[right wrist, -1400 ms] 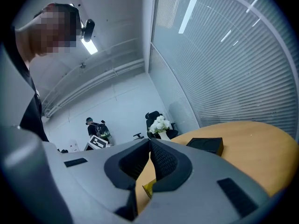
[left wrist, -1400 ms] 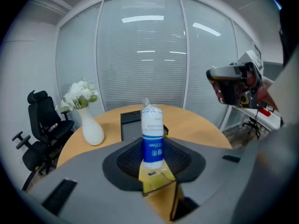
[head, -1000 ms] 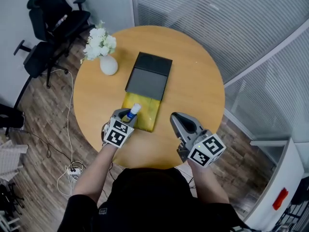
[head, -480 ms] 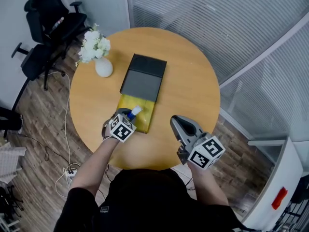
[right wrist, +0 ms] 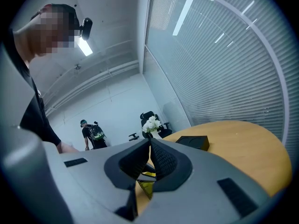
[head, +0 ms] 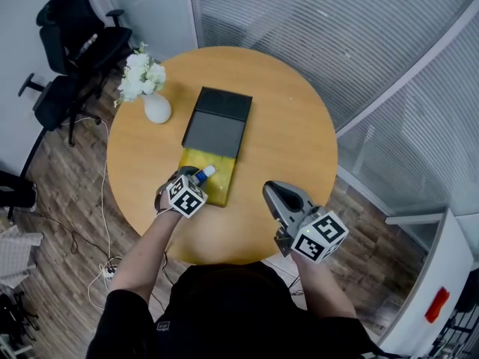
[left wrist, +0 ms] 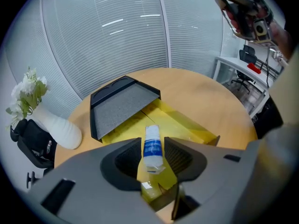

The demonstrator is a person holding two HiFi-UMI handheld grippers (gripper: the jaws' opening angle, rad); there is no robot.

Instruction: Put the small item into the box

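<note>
A small white bottle with a blue label (left wrist: 153, 148) stands between the pads of my left gripper (left wrist: 153, 141), whose jaws are opening; a thin gap shows on each side of it. The bottle (head: 203, 173) hangs over the near end of the open yellow box (head: 218, 187). The box's black lid (head: 217, 122) lies folded back beyond it; in the left gripper view the box (left wrist: 184, 125) and lid (left wrist: 121, 104) lie straight ahead. My left gripper (head: 196, 176) sits at the box's near left corner. My right gripper (head: 275, 191) hovers near the table's front edge, jaws together and empty (right wrist: 150, 141).
The round wooden table (head: 292, 126) also bears a white vase with white flowers (head: 153, 99) left of the lid. Black office chairs (head: 75, 58) stand on the wood floor at the far left. Glass walls with blinds run behind and to the right.
The left gripper has drawn slightly nearer and lower over the box's near end, and the bottle now sits looser between its pads. The right gripper has barely moved.
</note>
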